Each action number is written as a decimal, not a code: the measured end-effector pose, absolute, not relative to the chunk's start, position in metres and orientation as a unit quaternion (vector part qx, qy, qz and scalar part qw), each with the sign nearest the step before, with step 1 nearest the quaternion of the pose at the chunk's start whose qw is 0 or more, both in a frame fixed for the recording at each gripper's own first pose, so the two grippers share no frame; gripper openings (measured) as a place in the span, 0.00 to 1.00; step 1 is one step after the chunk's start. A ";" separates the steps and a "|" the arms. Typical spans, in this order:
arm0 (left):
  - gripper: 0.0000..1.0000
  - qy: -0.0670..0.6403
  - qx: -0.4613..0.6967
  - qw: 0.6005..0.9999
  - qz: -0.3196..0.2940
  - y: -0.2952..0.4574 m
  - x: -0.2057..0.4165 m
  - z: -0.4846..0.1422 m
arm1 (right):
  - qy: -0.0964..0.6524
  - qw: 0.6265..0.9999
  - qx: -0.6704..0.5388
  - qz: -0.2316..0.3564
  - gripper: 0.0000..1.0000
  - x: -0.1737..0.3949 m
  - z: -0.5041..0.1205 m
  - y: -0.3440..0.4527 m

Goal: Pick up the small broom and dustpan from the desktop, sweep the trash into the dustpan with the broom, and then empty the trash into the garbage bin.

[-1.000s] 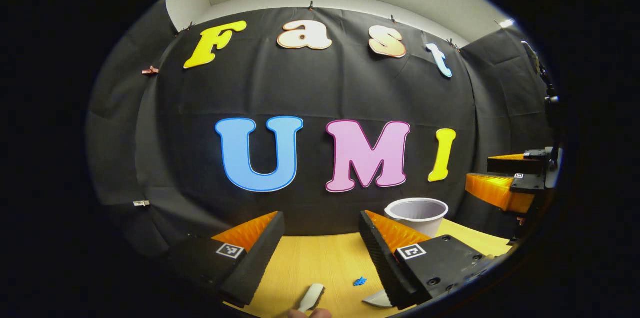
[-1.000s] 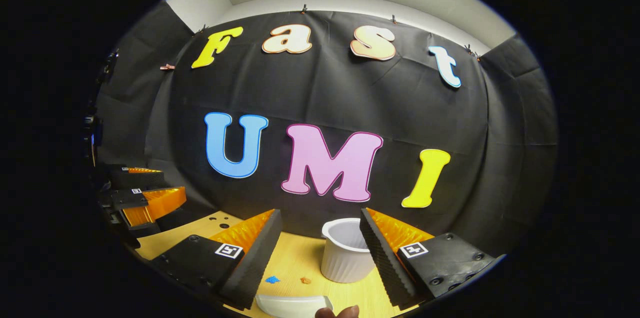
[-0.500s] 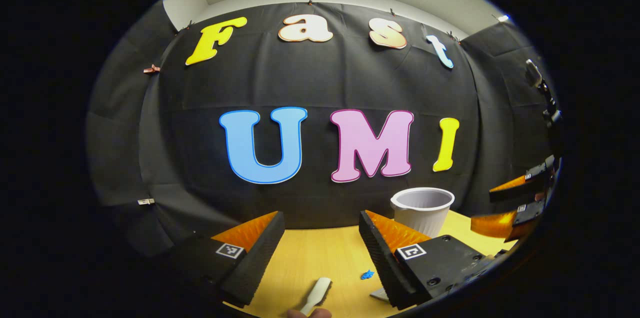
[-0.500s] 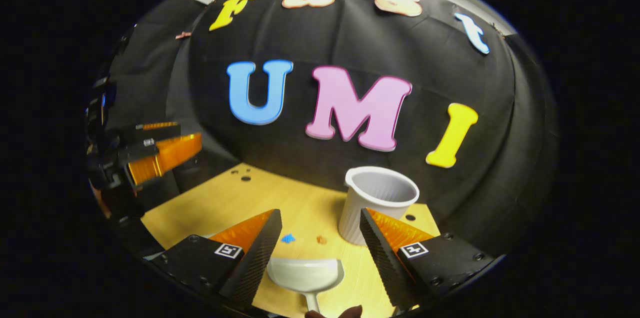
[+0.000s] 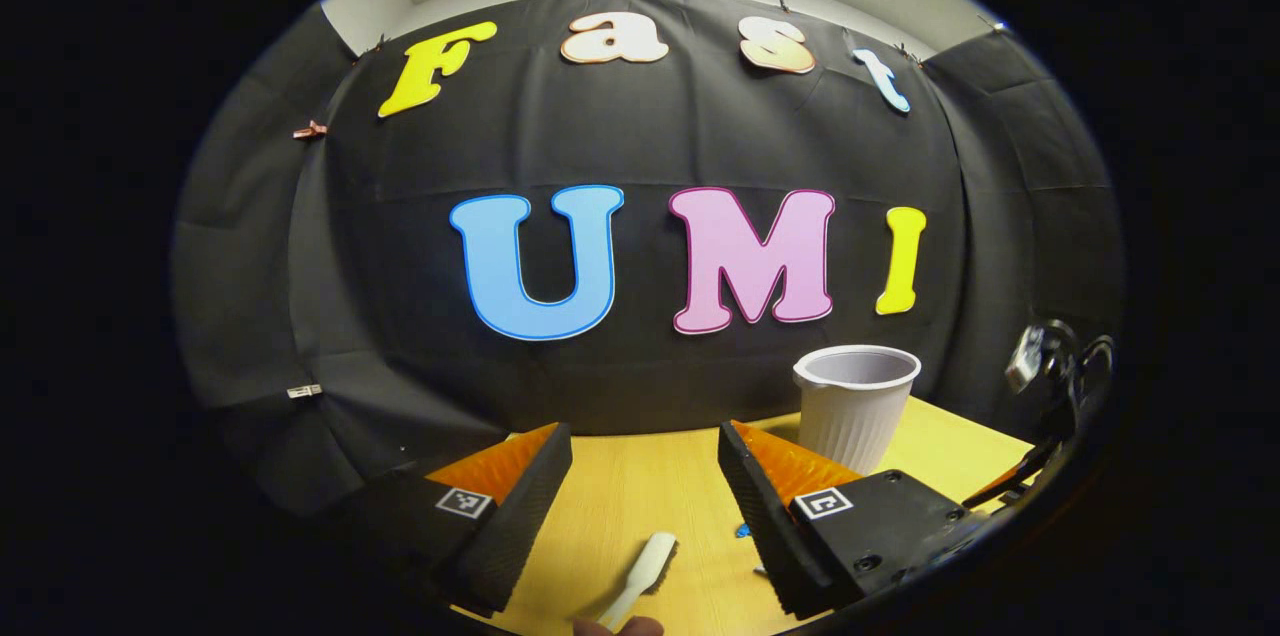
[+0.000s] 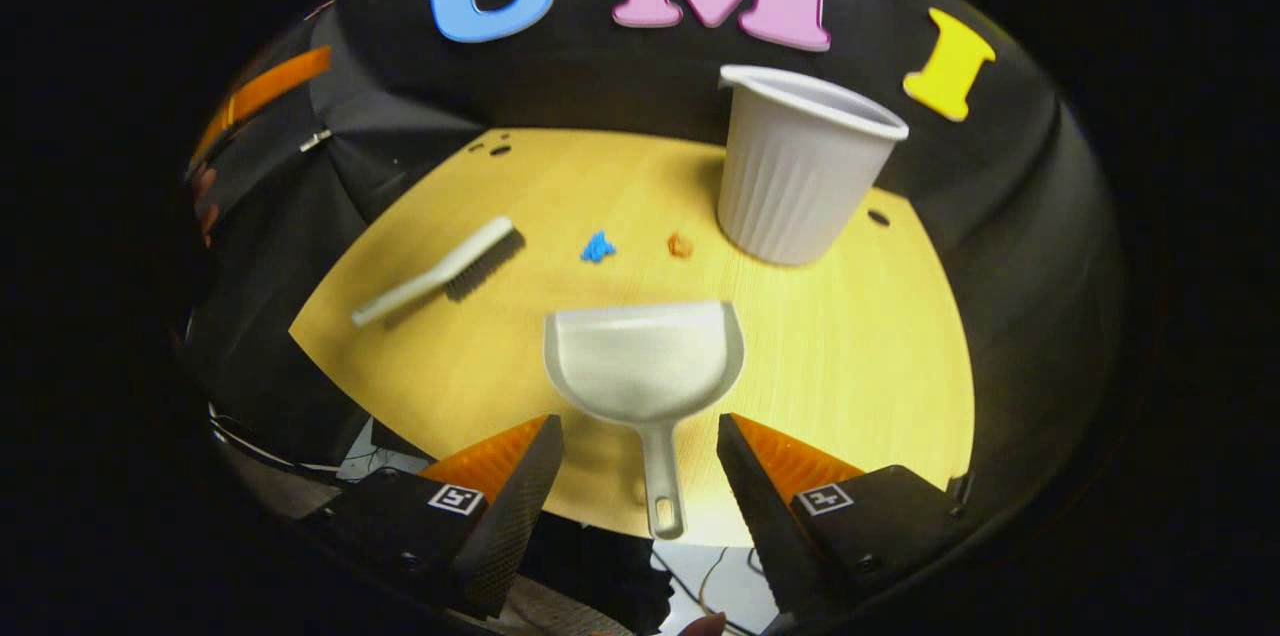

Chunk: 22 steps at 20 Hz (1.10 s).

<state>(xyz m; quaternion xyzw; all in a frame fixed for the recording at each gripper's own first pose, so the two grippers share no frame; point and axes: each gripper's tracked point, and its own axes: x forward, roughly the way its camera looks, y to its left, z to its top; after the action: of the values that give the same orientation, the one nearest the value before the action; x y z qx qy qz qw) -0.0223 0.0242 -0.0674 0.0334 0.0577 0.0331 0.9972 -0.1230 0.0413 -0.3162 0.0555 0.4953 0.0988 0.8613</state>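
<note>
Your right gripper point(image 6: 640, 476) and left gripper point(image 5: 645, 481) gape empty; the right finger point(image 5: 770, 516) half-hides blue trash point(image 5: 742, 530); ribbed bin point(image 6: 800, 166), flat dustpan point(image 6: 645, 356).

Light is falling from overhead, brightening the bench point(image 6: 850, 356) around the dustpan point(image 6: 645, 361); soft shadows are lying beneath the dustpan and beside the broom point(image 6: 440, 271); fisheye bending is curving the bench's edges; focus is staying fairly sharp.

dustpan point(image 6: 645, 356) white; broom point(image 6: 440, 271) white; bin point(image 6: 800, 166) white, ribbed; scraps blue point(image 6: 598, 247), orange point(image 6: 680, 245); desktop point(image 6: 850, 366) yellow wood
</note>
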 end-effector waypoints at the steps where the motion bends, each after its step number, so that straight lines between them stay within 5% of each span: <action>1: 0.94 0.060 0.036 0.997 0.037 0.026 -0.024 -0.069 | 0.514 0.850 0.061 0.096 0.96 -0.125 -0.334 0.042; 7: 0.94 0.080 0.030 0.995 0.056 0.035 -0.033 -0.082 | 0.577 0.811 0.061 0.078 0.92 -0.127 -0.408 0.042; 19: 0.94 0.096 0.046 0.991 0.081 0.039 -0.035 -0.088 | 0.615 0.779 0.037 0.115 0.88 -0.110 -0.453 0.065; 20: 0.96 0.096 0.047 0.991 0.083 0.039 -0.035 -0.089 | 0.609 0.784 0.026 0.113 0.84 -0.105 -0.455 0.061; 22: 0.94 0.097 0.045 0.990 0.088 0.040 -0.032 -0.089 | 0.605 0.786 0.020 0.122 0.51 -0.105 -0.453 0.062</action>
<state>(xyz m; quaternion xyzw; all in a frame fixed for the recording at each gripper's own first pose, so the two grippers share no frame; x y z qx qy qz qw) -0.0316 0.0400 -0.0889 0.0445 0.0966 0.0879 0.9904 -0.1049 0.0616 -0.4527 0.0197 0.6052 0.1220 0.7864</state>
